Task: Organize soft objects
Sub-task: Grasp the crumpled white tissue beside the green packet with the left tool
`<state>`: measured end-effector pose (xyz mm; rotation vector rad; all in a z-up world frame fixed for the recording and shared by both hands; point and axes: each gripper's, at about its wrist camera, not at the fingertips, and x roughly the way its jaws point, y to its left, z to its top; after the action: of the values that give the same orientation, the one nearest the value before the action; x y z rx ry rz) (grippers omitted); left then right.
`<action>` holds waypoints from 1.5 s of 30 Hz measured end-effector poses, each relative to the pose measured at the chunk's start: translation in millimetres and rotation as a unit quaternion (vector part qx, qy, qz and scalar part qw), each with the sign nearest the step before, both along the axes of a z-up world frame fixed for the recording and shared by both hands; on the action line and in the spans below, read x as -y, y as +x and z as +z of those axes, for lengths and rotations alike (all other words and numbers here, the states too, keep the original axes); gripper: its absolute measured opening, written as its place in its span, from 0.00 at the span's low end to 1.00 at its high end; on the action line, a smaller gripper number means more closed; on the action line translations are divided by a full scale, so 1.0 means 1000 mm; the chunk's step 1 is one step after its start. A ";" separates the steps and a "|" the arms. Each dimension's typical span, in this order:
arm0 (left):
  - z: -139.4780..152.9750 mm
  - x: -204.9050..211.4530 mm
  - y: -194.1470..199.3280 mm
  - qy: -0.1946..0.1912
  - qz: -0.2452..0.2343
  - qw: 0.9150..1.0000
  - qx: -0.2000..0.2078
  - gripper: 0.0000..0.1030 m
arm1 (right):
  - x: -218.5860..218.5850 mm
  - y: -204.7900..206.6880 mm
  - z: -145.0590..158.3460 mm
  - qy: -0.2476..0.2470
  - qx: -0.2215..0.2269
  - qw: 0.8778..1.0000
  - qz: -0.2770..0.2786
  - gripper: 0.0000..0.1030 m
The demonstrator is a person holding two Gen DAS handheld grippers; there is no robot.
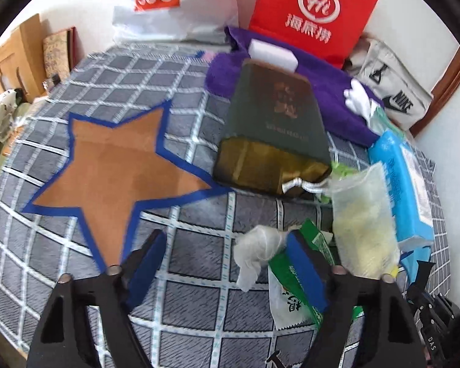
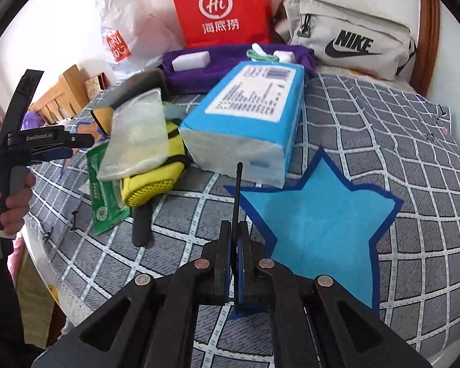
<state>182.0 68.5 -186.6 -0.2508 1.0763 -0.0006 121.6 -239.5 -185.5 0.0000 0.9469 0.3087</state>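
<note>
**Left claw over the crumpled wrap, right claw pinched on a black strip**

On the grey checked bedspread (image 1: 184, 276) the orange paper star with the blue border (image 1: 113, 171) lies flat at the left, just beyond the left finger of the left gripper (image 1: 227, 263). That claw stands apart, nothing pressed between its blue pads. Between the fingers, close to the right one, sits a crumpled wad of clear plastic film (image 1: 257, 248), and the right pad overlaps the green printed sachet (image 1: 291, 279). Beyond them stands the dark green gift bag with a gold base and cord (image 1: 276, 128), tipped over towards the camera. Right of the claw leans a clear pouch of pale yellow filling (image 1: 362, 224), then the blue pack of tissues (image 1: 404, 178) at the edge.

Over to the right wrist view: far left, a hand (image 2: 12, 202) holds the left gripper's handle. The yellow mesh-fronted pouch (image 2: 156, 181) lies under the clear pouch, near the tissue pack. The right gripper (image 2: 237, 245) is clamped tight on a thin black strip (image 2: 238, 190) that stands up from its jaws. Just to its right lies a light blue paper star with a dark blue border (image 2: 319, 230).
</note>
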 end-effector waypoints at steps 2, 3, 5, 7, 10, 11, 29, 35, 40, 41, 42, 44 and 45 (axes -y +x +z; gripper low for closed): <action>-0.004 0.006 0.000 0.004 -0.013 1.000 0.004 0.71 | -0.001 0.001 -0.004 0.002 -0.005 1.000 0.001 0.04; -0.003 0.009 -0.001 0.012 -0.021 1.000 0.010 0.65 | -0.003 0.002 -0.006 0.003 -0.007 1.000 0.001 0.04; -0.003 0.014 -0.001 0.002 -0.041 0.999 0.014 0.47 | -0.005 0.005 -0.008 0.000 -0.008 1.000 0.000 0.04; -0.003 0.013 -0.001 -0.018 -0.050 0.998 0.015 0.29 | -0.007 0.006 -0.009 -0.002 -0.007 1.000 0.001 0.04; -0.001 0.008 -0.004 -0.027 -0.048 0.998 0.016 0.26 | -0.008 0.007 -0.009 -0.003 -0.006 1.000 -0.002 0.04; 0.000 0.005 -0.006 -0.026 -0.046 0.998 0.017 0.25 | -0.008 0.006 -0.010 -0.003 -0.005 1.000 -0.003 0.04; 0.008 -0.037 -0.027 -0.017 -0.005 1.000 -0.013 0.25 | -0.012 0.009 -0.010 -0.012 -0.010 1.000 0.004 0.07; 0.012 -0.035 -0.022 0.000 -0.020 0.999 -0.028 0.25 | -0.014 0.014 -0.008 -0.020 -0.026 0.999 0.015 0.07; 0.010 -0.035 -0.021 -0.018 -0.020 1.000 -0.010 0.24 | -0.018 0.013 -0.008 -0.031 -0.016 0.999 0.017 0.07; 0.010 -0.035 -0.022 -0.024 -0.023 0.999 -0.006 0.23 | -0.017 0.013 -0.008 -0.028 -0.015 0.999 0.014 0.06; 0.012 -0.035 -0.024 -0.032 -0.026 0.999 0.000 0.23 | -0.016 0.013 -0.007 -0.025 -0.013 1.000 0.011 0.05; 0.021 -0.034 -0.028 -0.044 -0.038 0.998 0.012 0.23 | -0.014 0.013 -0.006 -0.018 -0.008 1.000 0.006 0.05; 0.026 -0.034 -0.030 -0.044 -0.040 0.998 0.017 0.23 | -0.014 0.013 -0.007 -0.017 -0.007 1.000 0.005 0.05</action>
<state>152.2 102.1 -160.7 -0.2871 1.0533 -0.1237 134.1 -225.9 -192.2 -0.0326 0.9667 0.3022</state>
